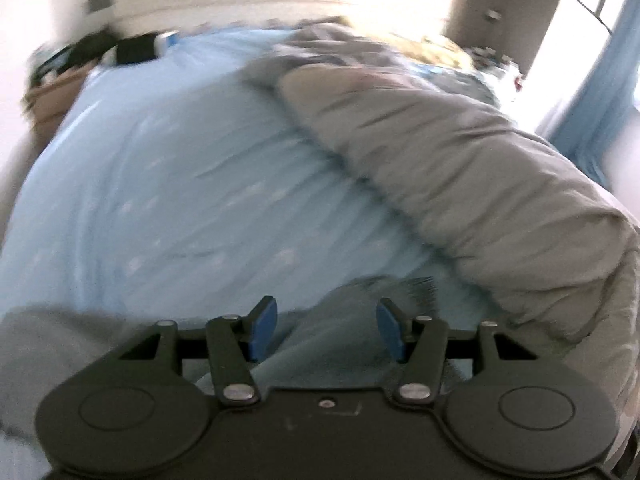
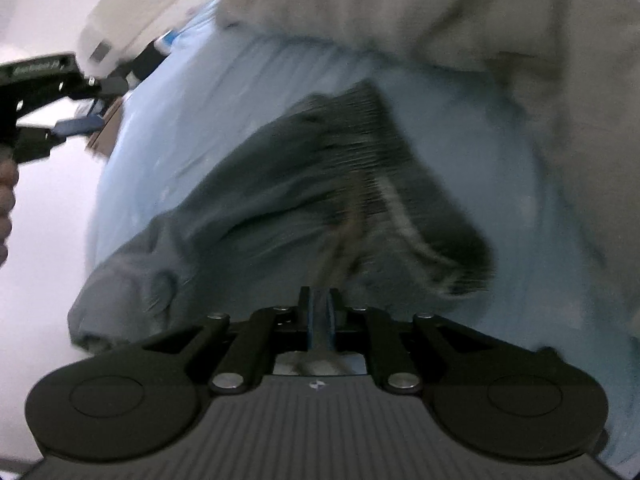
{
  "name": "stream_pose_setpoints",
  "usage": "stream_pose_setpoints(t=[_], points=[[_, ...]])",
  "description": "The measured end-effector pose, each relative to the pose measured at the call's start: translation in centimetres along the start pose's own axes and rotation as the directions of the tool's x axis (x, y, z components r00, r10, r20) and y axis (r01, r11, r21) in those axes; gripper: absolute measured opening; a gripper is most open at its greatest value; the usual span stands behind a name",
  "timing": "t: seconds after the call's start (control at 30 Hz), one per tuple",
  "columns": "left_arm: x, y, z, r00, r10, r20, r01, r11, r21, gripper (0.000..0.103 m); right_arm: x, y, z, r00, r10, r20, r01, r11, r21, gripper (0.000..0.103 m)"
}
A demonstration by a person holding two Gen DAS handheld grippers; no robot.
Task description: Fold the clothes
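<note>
In the left wrist view, the left gripper [image 1: 327, 330] hangs with its blue pads spread and nothing between them, over a light blue bedsheet [image 1: 160, 184]; a grey duvet [image 1: 460, 168] lies bunched to the right. In the right wrist view, the right gripper [image 2: 319, 320] is pressed together, pinching a dark grey garment [image 2: 260, 208] that drapes across the sheet, blurred. At the far left a hand [image 2: 6, 208] holds the other gripper.

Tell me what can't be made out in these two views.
- Garment, right wrist view: motion blur hides what kind it is.
- Garment's pinched edge: hidden between the shut right gripper pads.
- Dark clutter past the bed, left wrist view: blurred, small.
- Left gripper, right wrist view: cut off by the frame edge.
</note>
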State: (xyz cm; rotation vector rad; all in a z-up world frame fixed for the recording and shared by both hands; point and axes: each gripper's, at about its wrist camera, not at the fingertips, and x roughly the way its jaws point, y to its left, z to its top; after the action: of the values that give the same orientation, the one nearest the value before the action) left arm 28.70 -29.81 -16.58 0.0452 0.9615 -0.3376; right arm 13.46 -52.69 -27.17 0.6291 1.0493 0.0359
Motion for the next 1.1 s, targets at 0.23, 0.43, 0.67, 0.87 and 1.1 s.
stream_pose_setpoints(t=[0.23,0.43,0.67,0.87,1.1], points=[[-5.5,16.5,-7.6,0.992,0.106,-0.072,-0.123,0.943,-0.310,0.052,3.2,8.8,-1.2,0.996,0.036,-0.080,-0.044,0.994,-0.100,0.014],[-8.2,29.4,-13.6,0.971,0.198,-0.136,-0.239,0.859,-0.452,0.052,6.0,16.4,-3.9,0.988,0.015,-0.153,-0.033,0.993,-0.116,0.022],[-9.3,39.5,-17.2,0.968,0.186,-0.166,-0.249,0.776,-0.580,0.051,10.5,23.0,-5.6,0.976,-0.014,-0.216,0.003,0.999,-0.052,0.031],[-8.3,45.7,-19.1,0.992,0.029,-0.124,-0.116,0.602,-0.790,0.052,13.7,23.5,-4.5,0.975,-0.053,-0.214,0.079,0.991,0.112,0.054],[-5.0,50.4,-20.5,0.995,-0.091,-0.028,0.003,0.327,-0.945,0.054,14.9,21.7,-2.0,0.979,-0.086,-0.184,0.132,0.957,0.258,0.058]])
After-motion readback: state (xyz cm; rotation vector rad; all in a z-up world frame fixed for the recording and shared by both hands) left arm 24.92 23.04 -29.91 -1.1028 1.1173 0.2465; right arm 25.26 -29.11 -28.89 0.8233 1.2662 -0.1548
